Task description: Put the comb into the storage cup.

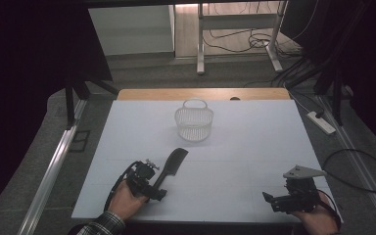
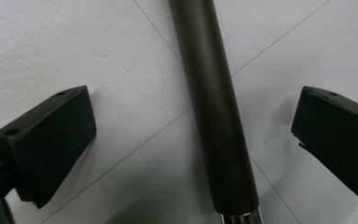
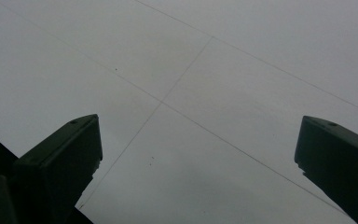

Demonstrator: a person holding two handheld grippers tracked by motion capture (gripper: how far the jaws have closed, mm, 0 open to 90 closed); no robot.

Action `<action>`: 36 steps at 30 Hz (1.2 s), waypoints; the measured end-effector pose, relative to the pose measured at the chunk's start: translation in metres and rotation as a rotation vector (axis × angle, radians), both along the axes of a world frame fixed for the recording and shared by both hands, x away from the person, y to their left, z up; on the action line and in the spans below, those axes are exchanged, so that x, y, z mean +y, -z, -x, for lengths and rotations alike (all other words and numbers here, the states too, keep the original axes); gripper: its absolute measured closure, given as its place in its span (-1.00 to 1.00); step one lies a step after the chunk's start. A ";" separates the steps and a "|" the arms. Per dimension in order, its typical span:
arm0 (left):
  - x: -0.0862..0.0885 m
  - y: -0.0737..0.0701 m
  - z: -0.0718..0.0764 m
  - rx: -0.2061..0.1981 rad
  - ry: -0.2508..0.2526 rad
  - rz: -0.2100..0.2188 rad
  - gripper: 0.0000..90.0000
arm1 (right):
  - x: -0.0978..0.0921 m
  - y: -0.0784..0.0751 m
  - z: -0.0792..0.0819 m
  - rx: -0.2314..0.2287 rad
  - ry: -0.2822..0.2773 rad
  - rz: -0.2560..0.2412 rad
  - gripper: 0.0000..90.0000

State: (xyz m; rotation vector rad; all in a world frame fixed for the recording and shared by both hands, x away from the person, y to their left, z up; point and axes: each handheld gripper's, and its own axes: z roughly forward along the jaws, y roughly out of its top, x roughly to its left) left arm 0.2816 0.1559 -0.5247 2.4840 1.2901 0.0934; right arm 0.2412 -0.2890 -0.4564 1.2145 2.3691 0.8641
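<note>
Your left tongs, lower left of the high view, are released, jaws spread either side of the dark comb's handle without touching it; the comb lies flat on the white table, below the white basket at centre frame. Your right tongs, lower right, are also released, jaws wide over bare table, well apart from the comb

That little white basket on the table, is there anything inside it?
The white basket looks empty: through its mesh wall and open top, nothing dark shows. Its very bottom is too small and dim to be sure. The black comb lies outside it, nearer the left tongs.
</note>
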 end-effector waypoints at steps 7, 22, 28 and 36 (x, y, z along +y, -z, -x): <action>-0.005 0.000 0.001 -0.007 0.008 -0.047 -0.99 | 0.000 0.000 0.000 0.001 -0.002 0.003 -0.98; 0.004 -0.013 0.005 -0.027 0.016 -0.026 0.57 | 0.001 0.000 0.000 0.001 -0.008 0.013 -0.98; 0.006 -0.013 0.002 -0.006 0.021 -0.007 0.59 | 0.001 0.001 0.000 -0.001 -0.010 0.019 -0.98; 0.011 -0.013 0.000 0.005 0.031 0.029 0.60 | 0.002 0.001 0.000 -0.001 -0.012 0.021 -0.98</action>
